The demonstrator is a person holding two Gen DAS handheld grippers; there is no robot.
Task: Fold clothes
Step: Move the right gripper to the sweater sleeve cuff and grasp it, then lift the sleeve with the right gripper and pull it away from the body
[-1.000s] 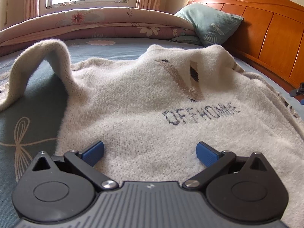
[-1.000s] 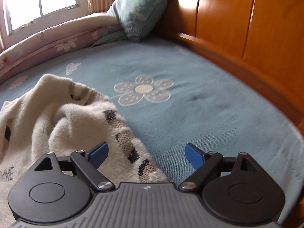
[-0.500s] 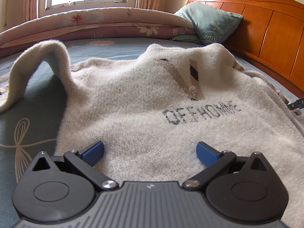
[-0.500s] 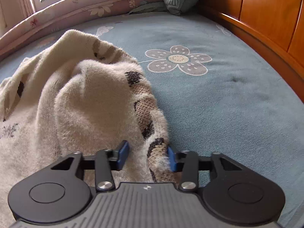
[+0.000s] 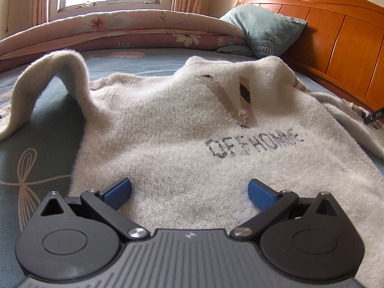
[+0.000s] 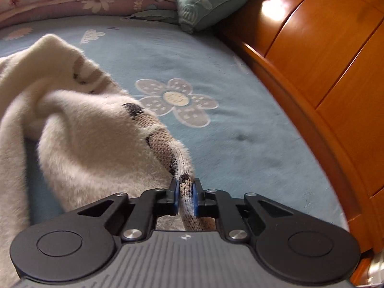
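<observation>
A fluffy cream sweater [image 5: 192, 129] with dark "OFF HOMME" lettering lies spread on the blue flowered bed sheet [image 5: 36, 158]. One sleeve arches up at the left. My left gripper [image 5: 189, 190] hovers open over the sweater's lower part, with nothing between its blue pads. In the right wrist view, my right gripper [image 6: 186, 196] is shut on the sweater's patterned brown-and-black knit edge [image 6: 184, 192]. That edge is lifted off the sheet [image 6: 228, 132], and the sweater's cream body [image 6: 91, 144] bunches to the left.
An orange wooden headboard [image 5: 336, 45] runs along the right side of the bed. A teal pillow [image 5: 264, 28] leans against it. A rolled pink floral quilt [image 5: 120, 33] lies along the far side under the window. The sheet's flower print [image 6: 176, 100] shows beside the sweater.
My right gripper went from wide open beside the sweater to shut on its patterned edge, rolling and shifting as it did. My left gripper stayed still and open.
</observation>
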